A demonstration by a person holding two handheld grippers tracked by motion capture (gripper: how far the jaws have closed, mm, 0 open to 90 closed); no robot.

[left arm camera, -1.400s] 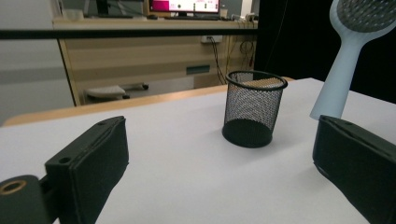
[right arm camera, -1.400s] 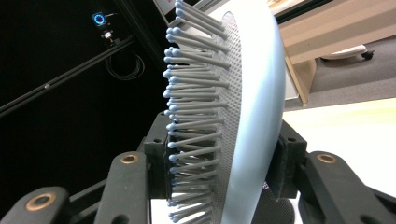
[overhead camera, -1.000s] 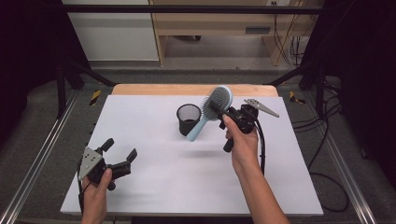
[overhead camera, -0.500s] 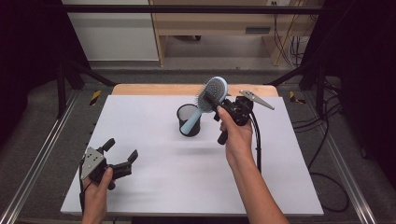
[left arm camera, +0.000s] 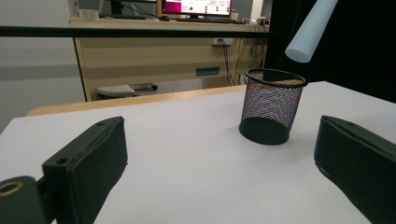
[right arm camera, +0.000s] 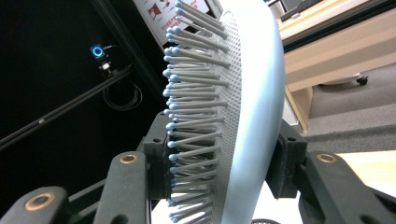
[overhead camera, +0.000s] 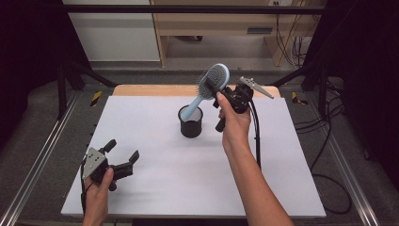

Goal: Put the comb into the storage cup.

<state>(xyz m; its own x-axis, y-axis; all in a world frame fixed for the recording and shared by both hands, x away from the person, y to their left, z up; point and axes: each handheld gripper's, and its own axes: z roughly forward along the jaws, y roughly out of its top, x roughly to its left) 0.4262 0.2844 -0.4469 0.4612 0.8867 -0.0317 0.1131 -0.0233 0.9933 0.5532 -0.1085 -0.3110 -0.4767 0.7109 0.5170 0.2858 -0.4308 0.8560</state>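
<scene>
Right gripper (overhead camera: 220,92) was clamped on the hairbrush (overhead camera: 207,92) head, one pad on the bristles, the other on its back. Brush hung tilted, long axis running down-left, handle tip just above the mesh cup (overhead camera: 191,121) mouth, not inside yet. Left gripper (overhead camera: 123,160) sat wide open and empty near the table's (overhead camera: 155,188) front-left corner, well apart. Versus a second ago: brush was carried up and left over the cup, handle steeper; left gripper unchanged.
</scene>
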